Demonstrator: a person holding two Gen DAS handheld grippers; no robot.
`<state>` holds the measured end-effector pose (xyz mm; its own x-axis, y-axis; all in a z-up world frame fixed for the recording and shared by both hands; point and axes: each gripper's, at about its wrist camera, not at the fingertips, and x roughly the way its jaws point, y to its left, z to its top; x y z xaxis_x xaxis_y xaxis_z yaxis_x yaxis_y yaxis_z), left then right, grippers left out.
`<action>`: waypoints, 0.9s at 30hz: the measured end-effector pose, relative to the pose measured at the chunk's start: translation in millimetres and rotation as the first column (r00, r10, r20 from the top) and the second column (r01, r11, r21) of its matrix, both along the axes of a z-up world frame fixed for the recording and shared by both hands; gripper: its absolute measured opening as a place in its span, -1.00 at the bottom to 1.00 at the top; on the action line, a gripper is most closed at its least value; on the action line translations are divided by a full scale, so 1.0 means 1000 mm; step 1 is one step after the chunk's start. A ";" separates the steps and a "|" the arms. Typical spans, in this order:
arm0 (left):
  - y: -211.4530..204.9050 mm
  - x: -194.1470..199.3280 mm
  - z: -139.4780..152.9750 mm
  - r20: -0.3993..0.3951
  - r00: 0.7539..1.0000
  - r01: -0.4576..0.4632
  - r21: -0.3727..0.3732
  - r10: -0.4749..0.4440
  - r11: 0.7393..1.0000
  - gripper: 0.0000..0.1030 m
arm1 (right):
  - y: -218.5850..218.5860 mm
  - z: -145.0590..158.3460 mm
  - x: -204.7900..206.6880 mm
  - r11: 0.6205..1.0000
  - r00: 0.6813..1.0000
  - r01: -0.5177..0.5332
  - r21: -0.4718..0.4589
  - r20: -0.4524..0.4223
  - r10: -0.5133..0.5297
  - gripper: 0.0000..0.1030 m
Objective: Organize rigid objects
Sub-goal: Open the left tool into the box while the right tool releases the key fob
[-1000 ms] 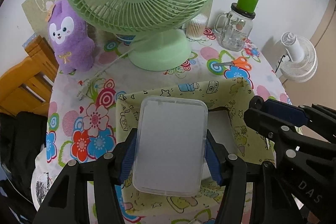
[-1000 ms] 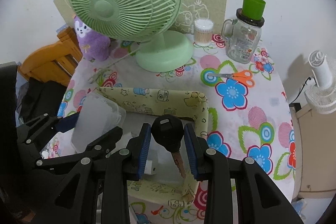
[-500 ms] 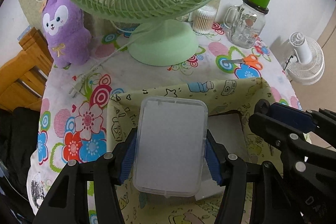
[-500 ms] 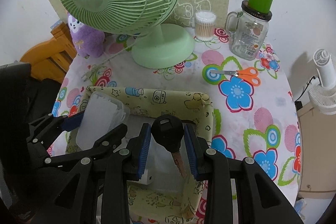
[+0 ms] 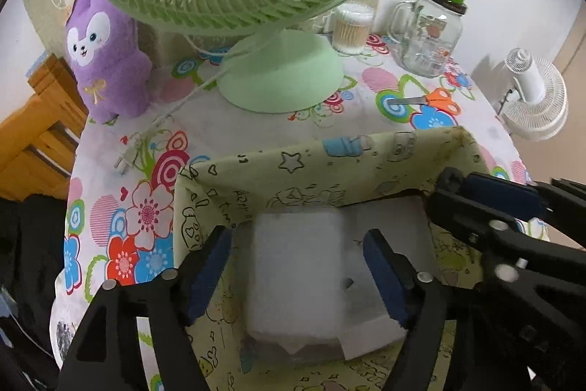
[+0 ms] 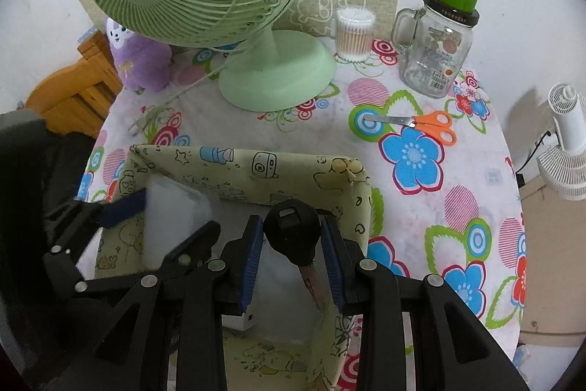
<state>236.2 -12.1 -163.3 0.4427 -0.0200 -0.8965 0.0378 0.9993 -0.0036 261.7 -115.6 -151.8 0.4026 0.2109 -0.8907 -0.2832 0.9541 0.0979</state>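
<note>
The left tongs [image 5: 296, 266] are released, blue pads spread wide on either side of a translucent plastic case [image 5: 296, 273] that lies flat on the bottom of the fabric storage box [image 5: 329, 167]. The case is one frosted, rounded rectangle, its long axis running away from the near table edge toward the far one. The right tongs [image 6: 293, 251] are clenched on one black key [image 6: 291, 233], gripping its bulbous plastic head; the brownish metal blade points down and back toward the near edge, hanging over the box's right half. The box is soft, pale yellow-green cloth printed with doodles, standing at the near edge of the flowered table [image 6: 421, 141]. One orange-handled pair of scissors [image 6: 425, 123] lies toward the right edge.
</note>
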 end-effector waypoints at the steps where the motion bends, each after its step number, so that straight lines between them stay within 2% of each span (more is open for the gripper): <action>1: 0.000 0.000 0.000 -0.005 1.000 0.004 0.005 -0.004 1.000 0.60 | 0.000 -0.001 0.001 1.000 1.000 0.001 0.000 0.000 -0.001 -0.31; 9: -0.006 -0.004 0.001 -0.017 1.000 0.025 0.046 -0.024 0.999 0.74 | 0.002 -0.013 0.008 1.000 1.000 -0.002 -0.010 -0.016 0.002 -0.31; 21: -0.006 -0.006 0.001 -0.031 0.999 0.034 0.053 -0.032 0.998 0.81 | 0.012 -0.023 0.012 0.999 1.000 -0.022 -0.030 -0.022 0.021 -0.28; 23: -0.006 -0.007 0.002 -0.032 0.999 0.031 0.047 -0.030 0.998 0.81 | 0.012 -0.022 0.011 0.999 0.999 -0.034 -0.010 -0.026 0.033 -0.11; 25: -0.006 -0.008 0.003 -0.036 0.999 0.031 0.048 -0.030 0.998 0.81 | 0.014 -0.016 0.007 0.999 0.999 -0.041 -0.004 -0.009 0.041 0.28; 27: -0.007 -0.010 0.006 -0.034 0.999 0.033 0.051 -0.031 0.998 0.81 | 0.016 -0.011 0.004 0.999 0.999 -0.050 -0.003 0.006 0.050 0.37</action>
<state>226.7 -18.7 -157.8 0.4125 0.0126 -0.9109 0.0705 0.9965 0.0457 265.4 -99.7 -162.9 0.3968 0.2284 -0.8890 -0.3311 0.9390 0.0935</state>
